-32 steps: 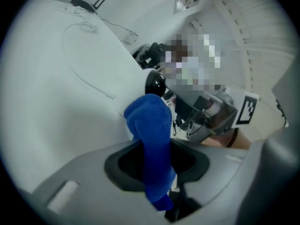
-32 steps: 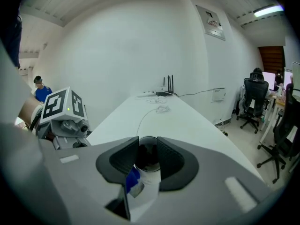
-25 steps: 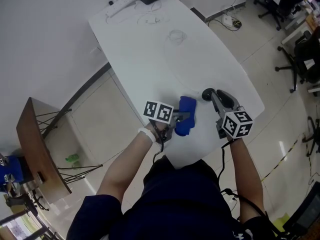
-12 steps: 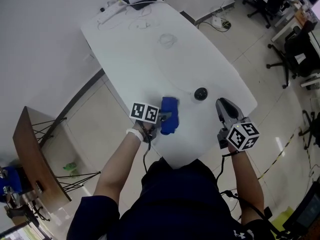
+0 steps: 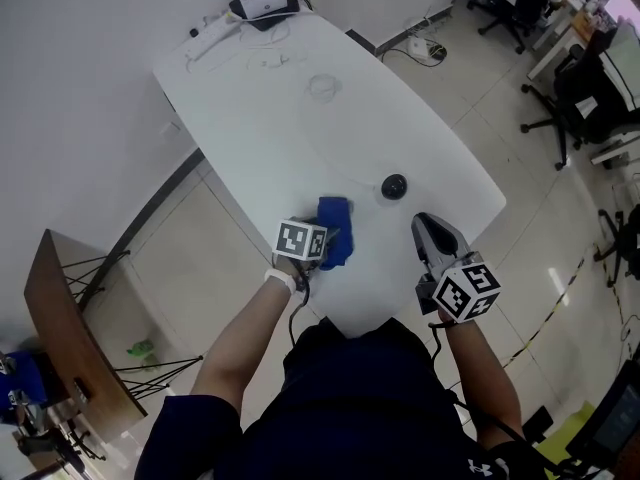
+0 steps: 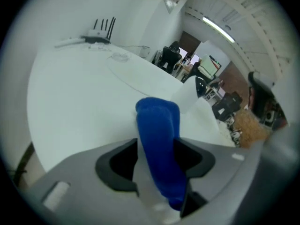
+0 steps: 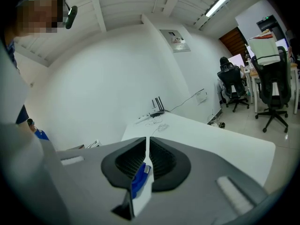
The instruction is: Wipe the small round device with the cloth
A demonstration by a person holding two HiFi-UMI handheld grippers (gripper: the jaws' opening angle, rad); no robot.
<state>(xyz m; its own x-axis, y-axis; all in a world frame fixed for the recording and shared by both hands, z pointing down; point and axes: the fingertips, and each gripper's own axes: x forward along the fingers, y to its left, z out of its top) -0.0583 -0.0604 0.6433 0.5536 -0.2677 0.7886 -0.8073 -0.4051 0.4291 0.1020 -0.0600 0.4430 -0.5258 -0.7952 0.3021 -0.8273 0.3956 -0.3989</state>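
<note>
the left gripper has just been opening its jaws, now wide around the blue cloth on the desk; lift straight up, snagging nothing. the small round device sits right of the cloth; the right gripper is closed, empty.

Soft matt blue cloth lies on a smooth white table.

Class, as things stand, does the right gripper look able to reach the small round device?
Probably yes: the right gripper hangs near the small round device, only bare table between them; its shut jaws would need opening.
</note>
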